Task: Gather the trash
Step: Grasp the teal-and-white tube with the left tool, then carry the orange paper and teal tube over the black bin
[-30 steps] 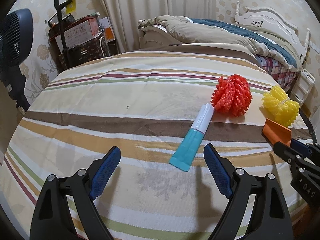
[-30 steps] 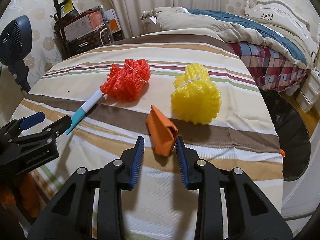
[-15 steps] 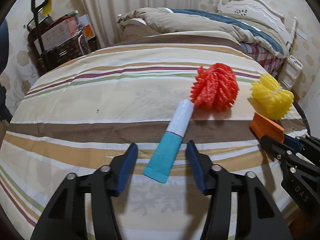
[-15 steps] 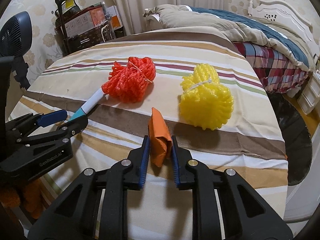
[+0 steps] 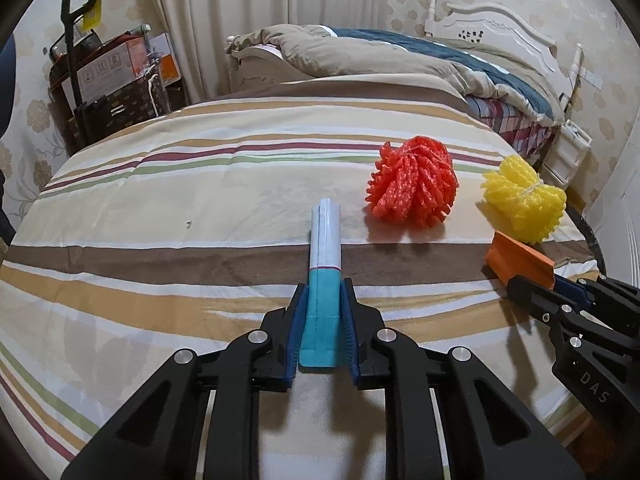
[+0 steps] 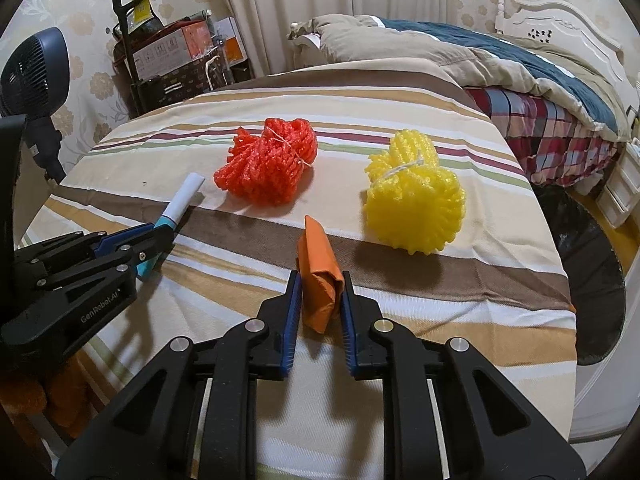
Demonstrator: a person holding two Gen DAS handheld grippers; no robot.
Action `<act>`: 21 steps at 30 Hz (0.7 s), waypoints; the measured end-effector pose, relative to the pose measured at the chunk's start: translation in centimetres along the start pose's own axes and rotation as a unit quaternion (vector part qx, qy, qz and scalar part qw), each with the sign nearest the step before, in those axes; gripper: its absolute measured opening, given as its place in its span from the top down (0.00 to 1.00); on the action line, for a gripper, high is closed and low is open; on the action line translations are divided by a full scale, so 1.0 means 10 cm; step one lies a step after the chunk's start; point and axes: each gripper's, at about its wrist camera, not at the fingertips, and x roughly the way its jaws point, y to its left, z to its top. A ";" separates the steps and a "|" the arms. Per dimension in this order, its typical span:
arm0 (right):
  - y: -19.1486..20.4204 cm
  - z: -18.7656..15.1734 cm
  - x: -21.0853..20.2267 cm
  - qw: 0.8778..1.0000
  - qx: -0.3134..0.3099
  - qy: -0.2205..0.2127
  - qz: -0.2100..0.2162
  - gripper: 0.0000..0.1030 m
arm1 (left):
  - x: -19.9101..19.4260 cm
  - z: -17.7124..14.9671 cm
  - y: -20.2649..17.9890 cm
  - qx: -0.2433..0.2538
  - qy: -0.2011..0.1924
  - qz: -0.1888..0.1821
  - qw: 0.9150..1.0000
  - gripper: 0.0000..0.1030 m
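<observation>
At the far left of my right-wrist view a dark blue round fan stands by the wallpapered wall, and beside it a black trolley loaded with cardboard boxes sits in the corner.

My left claw is clamped on the teal end of a long flat teal-and-white paper wrapper. Both blue pads press against its sides, and its white end points away from me across the striped beige, brown and tan cloth that covers the table. From the right-wrist view the same wrapper sticks out beyond that claw, with its teal end at the pads.

To the right of the wrapper's white tip lies a bundle of red-orange foam netting tied with string, resting on the cloth and not touching the wrapper. Further right lies a matching bundle of yellow foam netting, apart from the red one.

My right claw is closed on a folded orange paper packet, which stands upright between the blue pads, just in front of the yellow bundle. In the left-wrist view the packet shows at the tip of that claw.

Behind the table is a bed with a tan and dark blue duvet and a white headboard.
</observation>
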 end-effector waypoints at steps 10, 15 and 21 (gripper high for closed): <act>-0.10 -0.03 -0.22 1.000 0.012 -0.021 0.003 0.82 | -0.26 -0.03 -0.07 -0.011 -0.030 -0.004 0.999 0.81; -0.15 -0.06 -0.37 0.999 0.020 -0.036 -0.002 0.82 | -0.40 0.01 -0.18 -0.011 -0.046 -0.014 0.999 0.81; -0.28 -0.09 -0.57 0.998 0.032 -0.056 -0.016 0.82 | -0.53 0.06 -0.34 -0.006 -0.063 -0.026 0.998 0.81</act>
